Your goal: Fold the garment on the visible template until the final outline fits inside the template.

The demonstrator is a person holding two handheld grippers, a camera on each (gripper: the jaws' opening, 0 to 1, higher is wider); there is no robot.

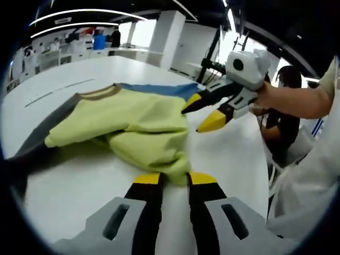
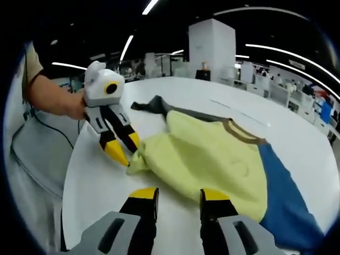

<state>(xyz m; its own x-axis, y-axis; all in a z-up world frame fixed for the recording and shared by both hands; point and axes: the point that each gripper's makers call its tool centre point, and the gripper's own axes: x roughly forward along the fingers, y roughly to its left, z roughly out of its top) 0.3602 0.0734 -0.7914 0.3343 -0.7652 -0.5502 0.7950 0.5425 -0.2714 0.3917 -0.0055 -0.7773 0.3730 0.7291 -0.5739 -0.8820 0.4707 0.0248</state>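
A yellow-green garment (image 1: 143, 122) (image 2: 207, 154) with a tan collar (image 1: 101, 93) (image 2: 241, 133), a blue part (image 1: 159, 89) (image 2: 281, 191) and a grey sleeve (image 1: 48, 127) (image 2: 154, 103) lies partly folded and bunched on the white table (image 1: 79, 180) (image 2: 101, 186). My left gripper (image 1: 176, 179) (image 2: 125, 147) is open, its yellow tips either side of a bunched corner of the cloth. My right gripper (image 2: 179, 194) (image 1: 199, 112) is also open, at the garment's edge near the blue part.
A faint line (image 1: 58, 91) runs across the table beyond the garment. A seated person (image 1: 287, 106) is past the table's edge. A hand and forearm (image 2: 50, 95) hold the left gripper. A white pillar (image 2: 212, 48) and desks stand far behind.
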